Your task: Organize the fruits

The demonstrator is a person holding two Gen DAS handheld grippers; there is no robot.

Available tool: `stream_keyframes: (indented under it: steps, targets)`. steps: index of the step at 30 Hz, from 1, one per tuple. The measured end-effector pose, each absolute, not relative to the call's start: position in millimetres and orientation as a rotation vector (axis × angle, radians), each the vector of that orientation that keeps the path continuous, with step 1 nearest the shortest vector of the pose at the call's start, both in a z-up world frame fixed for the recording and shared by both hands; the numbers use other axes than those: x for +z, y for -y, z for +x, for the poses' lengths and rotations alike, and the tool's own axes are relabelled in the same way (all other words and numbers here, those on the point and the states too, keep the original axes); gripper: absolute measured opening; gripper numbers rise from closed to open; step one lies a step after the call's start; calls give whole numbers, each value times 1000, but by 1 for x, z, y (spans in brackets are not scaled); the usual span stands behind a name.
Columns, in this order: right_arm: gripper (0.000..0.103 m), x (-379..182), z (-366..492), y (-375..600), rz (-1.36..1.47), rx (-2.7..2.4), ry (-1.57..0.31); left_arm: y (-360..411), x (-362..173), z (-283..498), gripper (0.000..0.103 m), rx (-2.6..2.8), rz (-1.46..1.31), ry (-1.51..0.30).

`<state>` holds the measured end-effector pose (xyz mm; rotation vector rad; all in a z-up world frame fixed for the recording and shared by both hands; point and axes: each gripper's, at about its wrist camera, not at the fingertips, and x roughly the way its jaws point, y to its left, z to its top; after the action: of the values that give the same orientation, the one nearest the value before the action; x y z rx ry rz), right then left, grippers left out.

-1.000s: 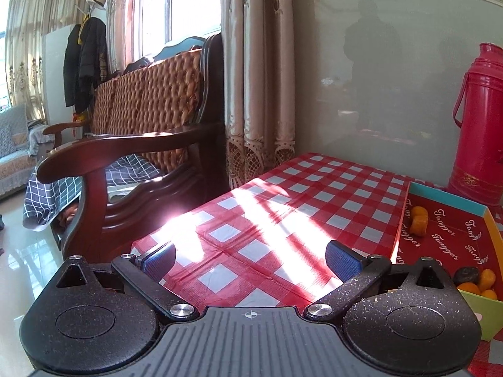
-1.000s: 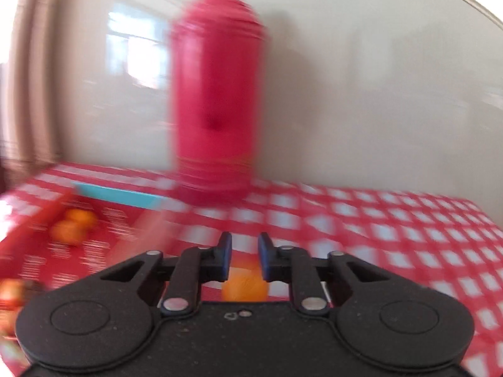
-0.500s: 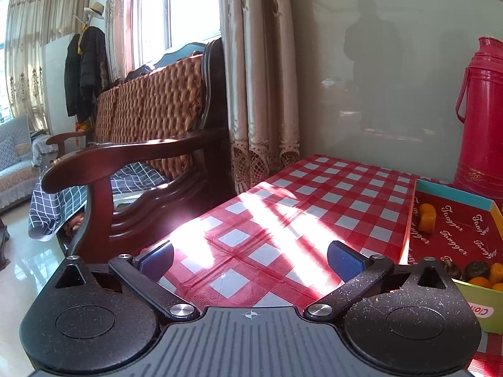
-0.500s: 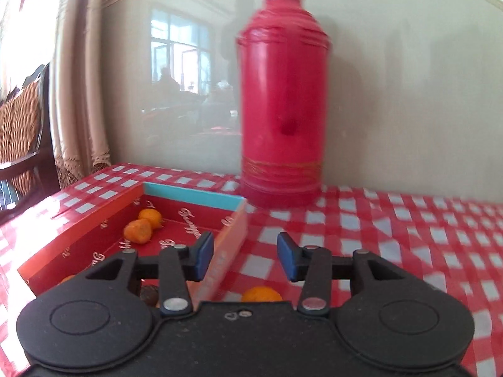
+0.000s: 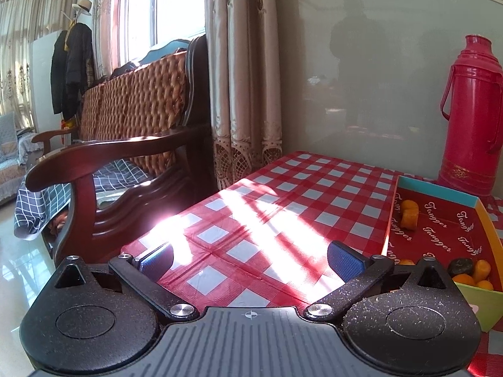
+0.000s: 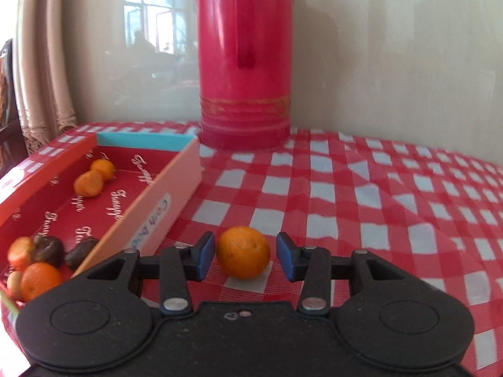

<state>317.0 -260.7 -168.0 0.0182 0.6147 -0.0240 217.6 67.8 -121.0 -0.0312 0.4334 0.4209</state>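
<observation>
A small orange lies on the red-checked tablecloth just right of a red fruit box. My right gripper straddles this orange; its blue pads stand a little off each side and the jaws are closing. Inside the box two oranges sit at the far end. Several oranges and dark fruits cluster at the near end. My left gripper hovers open over the sunlit cloth, left of the box, with nothing between its fingers.
A tall red thermos stands behind the box against the wall, and also shows in the left wrist view as the thermos. A wooden armchair and a curtain border the table's left side. The table edge runs near my left gripper.
My right gripper's jaws have spread from nearly shut and it has sunk toward the table, so the orange now sits between the pads. The left gripper has stayed put.
</observation>
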Motion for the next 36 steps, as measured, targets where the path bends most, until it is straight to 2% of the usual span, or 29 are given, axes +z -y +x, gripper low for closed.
stream_keyframes:
  steps: [5, 11, 16, 18, 20, 24, 29, 32, 36]
  targets:
    - [29, -170, 321, 252, -19, -20, -607, -74, -121, 217, 103, 442, -33, -431]
    - [29, -138, 298, 227, 22, 122, -444, -78, -122, 217, 103, 454, -33, -437]
    - [31, -145, 305, 190, 10, 260, -501, -76, -124, 219, 103, 441, 5, -459]
    - [40, -151, 305, 181, -24, 256, -520, -75, -126, 221, 103, 430, 22, -473]
    - [71, -145, 297, 178, -28, 251, -495, -74, -125, 222, 103, 412, 25, -488]
    - [75, -117, 267, 182, 7, 213, -438, -69, -113, 221, 103, 351, 5, -519]
    - [93, -74, 213, 196, 55, 66, -441, -46, -73, 198, 103, 230, 6, -487]
    - [97, -50, 168, 206, 62, -16, -424, -27, -47, 170, 103, 167, 34, -447]
    - [97, -28, 108, 216, 59, -86, -395, -6, -21, 124, 103, 98, 29, -411]
